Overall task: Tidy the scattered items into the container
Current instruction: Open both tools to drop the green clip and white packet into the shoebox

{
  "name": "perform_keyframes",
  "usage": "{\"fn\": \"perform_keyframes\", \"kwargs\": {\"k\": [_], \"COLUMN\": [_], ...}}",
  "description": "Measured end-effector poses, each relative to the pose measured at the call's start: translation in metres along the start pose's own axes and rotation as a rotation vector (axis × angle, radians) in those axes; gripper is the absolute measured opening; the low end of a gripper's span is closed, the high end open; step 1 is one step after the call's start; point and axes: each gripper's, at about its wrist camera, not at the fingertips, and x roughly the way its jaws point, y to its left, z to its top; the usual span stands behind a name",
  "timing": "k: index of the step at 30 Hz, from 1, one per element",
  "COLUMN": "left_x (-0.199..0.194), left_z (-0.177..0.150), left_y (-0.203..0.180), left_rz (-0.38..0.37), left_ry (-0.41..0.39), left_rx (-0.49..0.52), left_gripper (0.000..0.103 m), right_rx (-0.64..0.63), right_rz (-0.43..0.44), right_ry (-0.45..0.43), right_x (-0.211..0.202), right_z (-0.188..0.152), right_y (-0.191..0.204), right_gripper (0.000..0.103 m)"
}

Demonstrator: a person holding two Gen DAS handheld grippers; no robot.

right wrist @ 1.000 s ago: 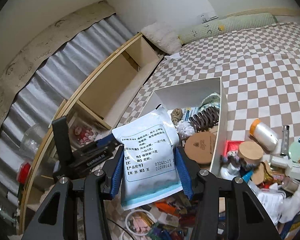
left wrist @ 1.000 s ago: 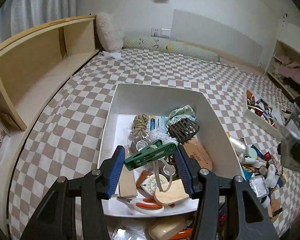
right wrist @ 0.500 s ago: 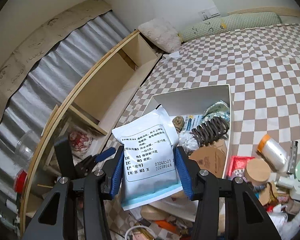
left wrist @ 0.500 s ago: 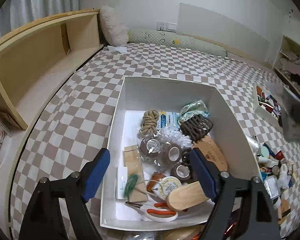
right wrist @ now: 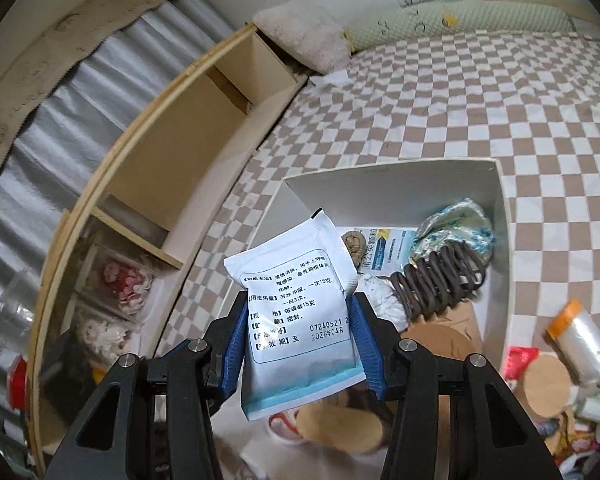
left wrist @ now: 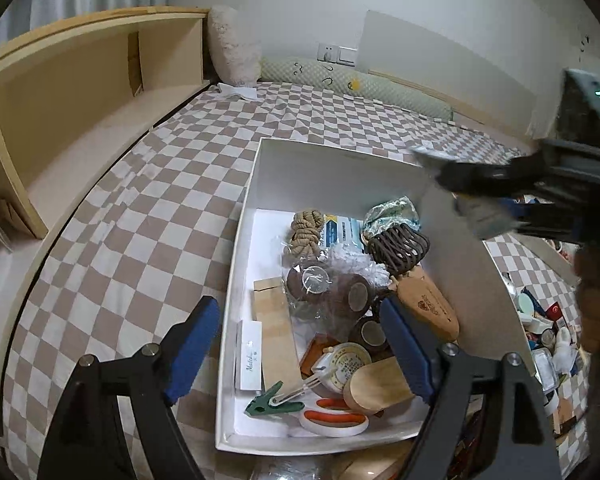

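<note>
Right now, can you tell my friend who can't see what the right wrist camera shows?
The right gripper holds a white packet with printed text above a white box of odds and ends on a checkered bedspread.

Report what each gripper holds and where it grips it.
The right gripper clamps the white medicine sachet by its two side edges, low on the pack. The left gripper is open and holds nothing.
</note>
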Motion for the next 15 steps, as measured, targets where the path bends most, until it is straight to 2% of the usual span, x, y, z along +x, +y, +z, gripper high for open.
{"fn": "perform_keyframes", "kwargs": {"k": [11, 13, 14, 15], "left_x": [0.009, 0.011, 0.012, 0.013], "left_z": [-0.004, -0.005, -0.006, -0.007], "left_y": [0.011, 0.012, 0.013, 0.014], "left_rz": [-0.036, -0.038, -0.039, -0.039], "left_ry": [0.007, 0.008, 0.008, 0.008], "left_rx": [0.002, -0.001, -0.002, -0.004], "left_gripper": [0.083, 0.086, 0.090, 0.096], "right_rx": [0.006, 0.006, 0.013, 0.027], "right_rz": [-0.090, -0.102, -0.118, -0.143], "right_ry": [0.059, 0.058, 0.060, 0.060], "right_x": [0.058, 0.067, 0.073, 0.077], "right_z": [0.030, 0.035, 0.037, 0.038], "right_y": [-0.012, -0.015, -0.019, -0.022], "right_gripper": [0.050, 0.061, 0.078, 0.100]}}
